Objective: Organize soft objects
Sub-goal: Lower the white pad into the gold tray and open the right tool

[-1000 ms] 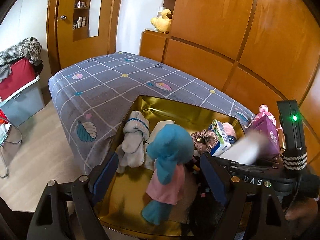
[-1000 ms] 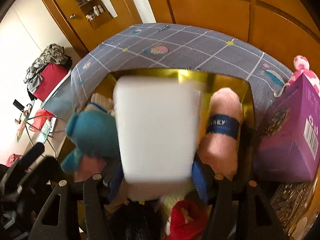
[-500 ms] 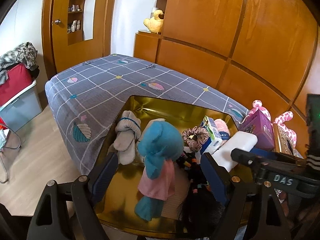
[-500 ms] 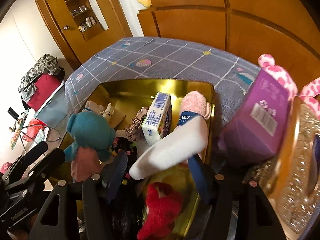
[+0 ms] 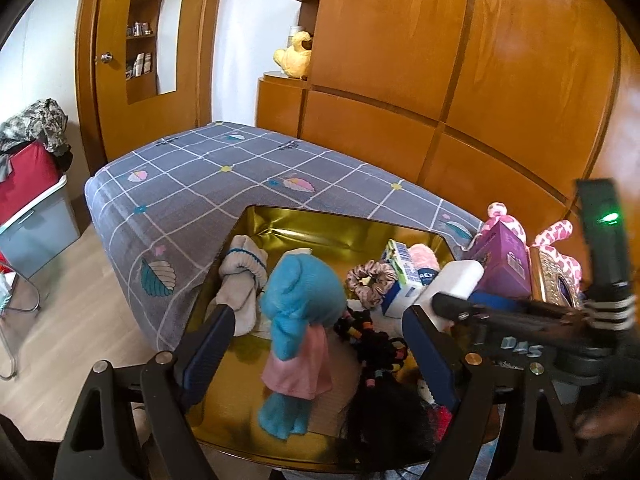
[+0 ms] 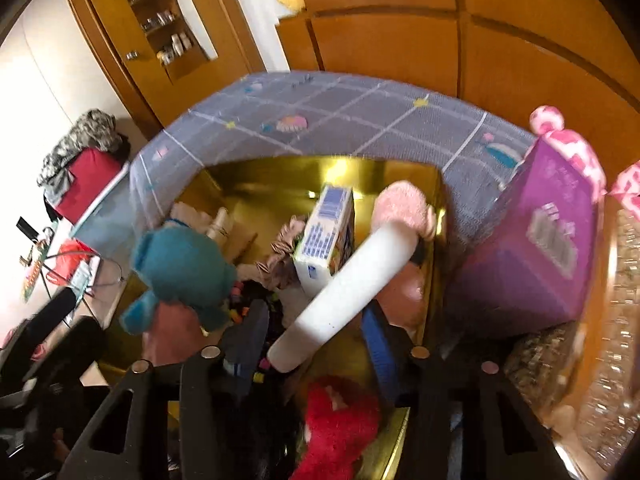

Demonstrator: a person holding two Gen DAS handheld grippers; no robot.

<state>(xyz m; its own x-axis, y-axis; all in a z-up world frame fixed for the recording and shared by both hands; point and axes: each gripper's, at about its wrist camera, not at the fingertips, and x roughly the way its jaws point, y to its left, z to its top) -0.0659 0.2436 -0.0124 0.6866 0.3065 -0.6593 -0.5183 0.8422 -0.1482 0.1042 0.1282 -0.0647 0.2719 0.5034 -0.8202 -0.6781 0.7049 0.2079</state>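
Observation:
A gold tray (image 5: 304, 228) sits on the grey checked bed and holds soft things. Among them are a teal plush in a pink dress (image 5: 300, 300), grey socks (image 5: 244, 276), a scrunchie (image 5: 370, 280) and a pink fluffy roll (image 6: 404, 208). My left gripper (image 5: 318, 344) hangs open above the teal plush without touching it. My right gripper (image 6: 314, 336) holds a white foam block (image 6: 348, 276) slantwise over the tray's right side, and its jaws are closing on the block. The left wrist view shows that block (image 5: 452, 280) sticking out of the right gripper (image 5: 468, 300).
A blue-and-white carton (image 6: 326, 236), a black-haired doll with beads (image 5: 380, 356) and a red plush (image 6: 340, 420) also lie in the tray. A purple box (image 6: 536, 240) and a pink spotted plush (image 5: 560, 244) stand right of it. Wooden panels rise behind the bed.
The white block has swung from flat-on toward the right camera to a slanted, edge-on pose, and the right gripper's jaws have narrowed. Both grippers have lifted slightly above the tray.

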